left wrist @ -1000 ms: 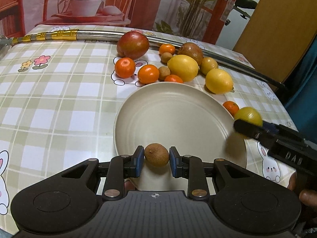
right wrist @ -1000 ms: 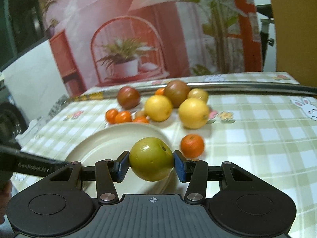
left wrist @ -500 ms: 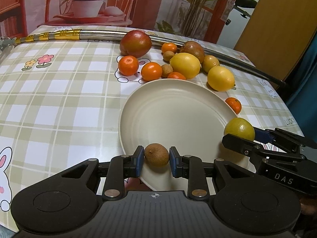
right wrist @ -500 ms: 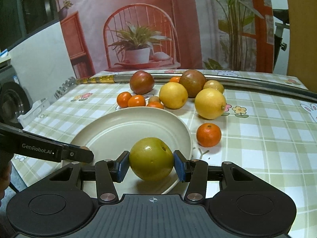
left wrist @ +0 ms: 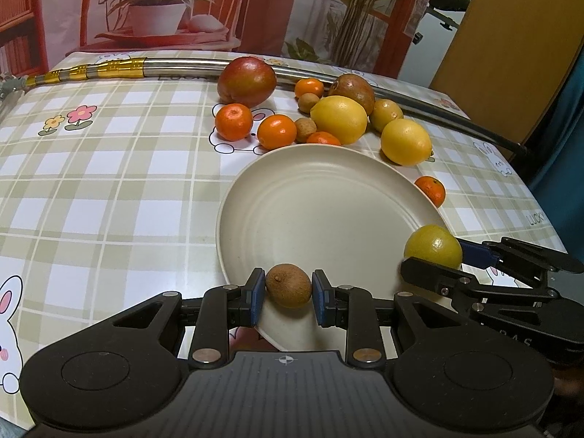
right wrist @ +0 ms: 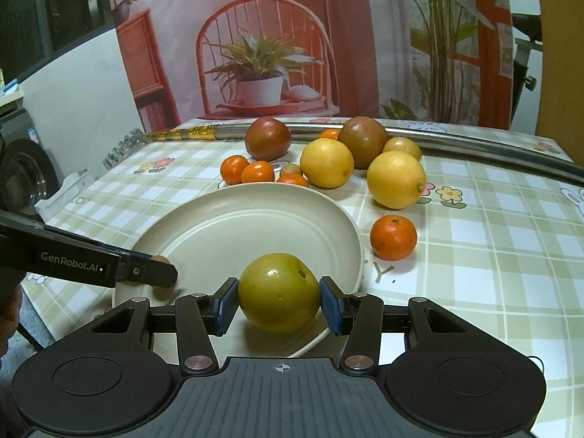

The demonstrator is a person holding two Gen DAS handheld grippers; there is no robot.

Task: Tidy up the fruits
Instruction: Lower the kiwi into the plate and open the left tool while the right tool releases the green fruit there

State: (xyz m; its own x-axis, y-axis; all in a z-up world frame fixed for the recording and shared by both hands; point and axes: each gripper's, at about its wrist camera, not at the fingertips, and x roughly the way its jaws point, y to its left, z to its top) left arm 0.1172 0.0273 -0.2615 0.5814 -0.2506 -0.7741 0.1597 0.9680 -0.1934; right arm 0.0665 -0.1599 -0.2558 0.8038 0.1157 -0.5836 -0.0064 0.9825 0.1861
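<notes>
The left gripper (left wrist: 288, 291) pinches a small brown fruit (left wrist: 288, 290) at the plate's (left wrist: 314, 197) six o'clock rim; the right gripper (right wrist: 279, 303) clamps a yellow-green fruit (right wrist: 279, 301) at four o'clock.

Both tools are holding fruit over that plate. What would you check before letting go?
1. Left tool grips the small brown fruit: ok.
2. Right tool grips the yellow-green fruit: ok.
3. Cream plate has bare room: ok.
4. Both fruits over the plate's near rim, not beyond it: ok.
5. Fruits touching the plate: cannot tell.
6. Loose tangerine outside the rim, out of the way: ok.
</notes>
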